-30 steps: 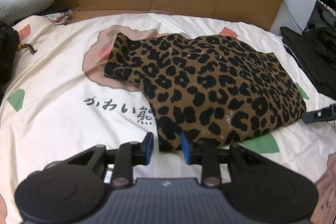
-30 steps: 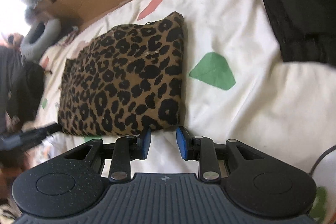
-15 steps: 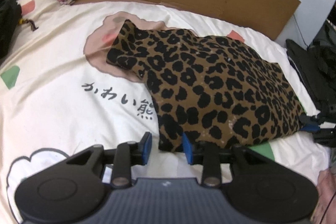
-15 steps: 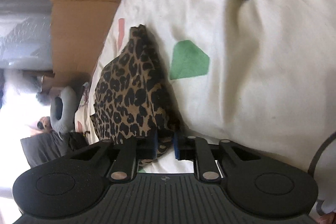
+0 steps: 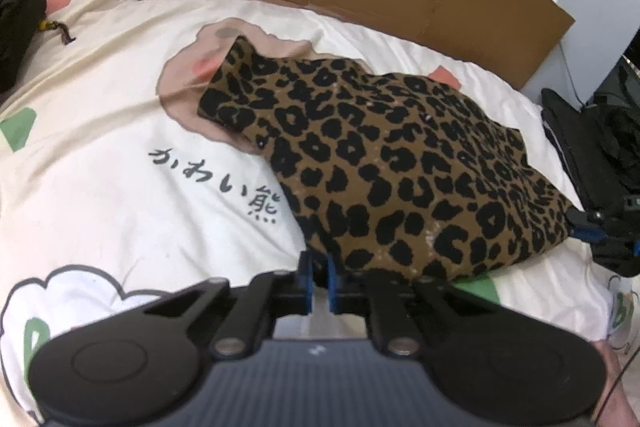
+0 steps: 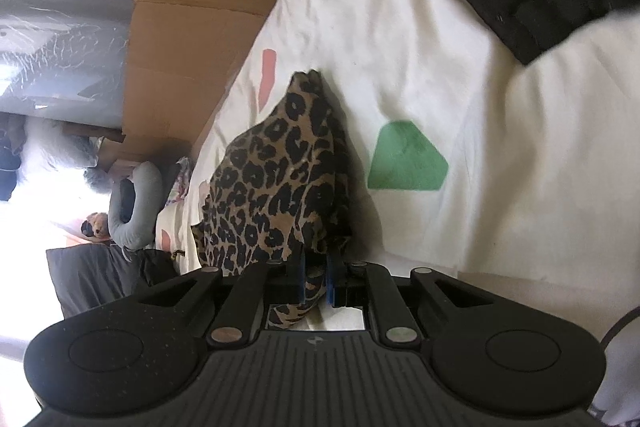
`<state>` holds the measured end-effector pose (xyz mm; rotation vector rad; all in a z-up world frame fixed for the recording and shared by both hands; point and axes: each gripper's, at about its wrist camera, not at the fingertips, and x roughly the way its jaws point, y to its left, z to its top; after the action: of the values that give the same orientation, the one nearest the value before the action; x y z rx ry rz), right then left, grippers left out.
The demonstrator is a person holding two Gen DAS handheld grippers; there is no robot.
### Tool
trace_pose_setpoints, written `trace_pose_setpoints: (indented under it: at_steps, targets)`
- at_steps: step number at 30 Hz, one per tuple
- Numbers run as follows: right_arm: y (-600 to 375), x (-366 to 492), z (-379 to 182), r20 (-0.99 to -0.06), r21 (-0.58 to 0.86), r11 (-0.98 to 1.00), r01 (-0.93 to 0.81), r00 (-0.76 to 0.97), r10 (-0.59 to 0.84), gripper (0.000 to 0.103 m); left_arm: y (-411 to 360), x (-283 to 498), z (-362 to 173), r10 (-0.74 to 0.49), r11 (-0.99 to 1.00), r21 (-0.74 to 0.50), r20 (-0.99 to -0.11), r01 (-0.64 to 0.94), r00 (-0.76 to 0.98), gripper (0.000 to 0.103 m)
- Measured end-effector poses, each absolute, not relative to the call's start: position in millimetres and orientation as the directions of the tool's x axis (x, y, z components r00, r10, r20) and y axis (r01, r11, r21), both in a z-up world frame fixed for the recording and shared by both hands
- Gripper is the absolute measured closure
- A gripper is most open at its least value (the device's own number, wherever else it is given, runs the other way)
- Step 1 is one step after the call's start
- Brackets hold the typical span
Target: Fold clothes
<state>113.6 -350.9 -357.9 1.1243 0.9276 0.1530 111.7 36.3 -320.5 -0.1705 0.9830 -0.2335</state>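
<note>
While leopard garment (image 5: 400, 163) lies on bedsheet (image 5: 100, 187), both grippers pinching corners

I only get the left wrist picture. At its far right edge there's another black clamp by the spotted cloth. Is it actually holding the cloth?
Observer: Yes. The right wrist view shows the right gripper shut on the leopard cloth, with a fold poking back between its blue pads.
Operator: Does that corner lie flat on the bed?
Observer: It looks raised, and a dark shadow lies under it on the bedsheet.
Operator: What is the green sliver next to the cloth?
Observer: It is a green shape printed on the sheet. That view shows it whole, apart from the cloth.
</note>
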Motion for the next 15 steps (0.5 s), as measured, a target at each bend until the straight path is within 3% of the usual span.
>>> trace_pose_setpoints:
  at_steps: [15]
  targets:
    - [-377.9, 118.8, -338.6, -0.560, 0.805, 0.510, 0.303, 0.670, 0.487, 0.095, 24.4, 101.7, -294.4, -0.340, 0.920, -0.388, -0.864, -0.061, 0.371, 0.099]
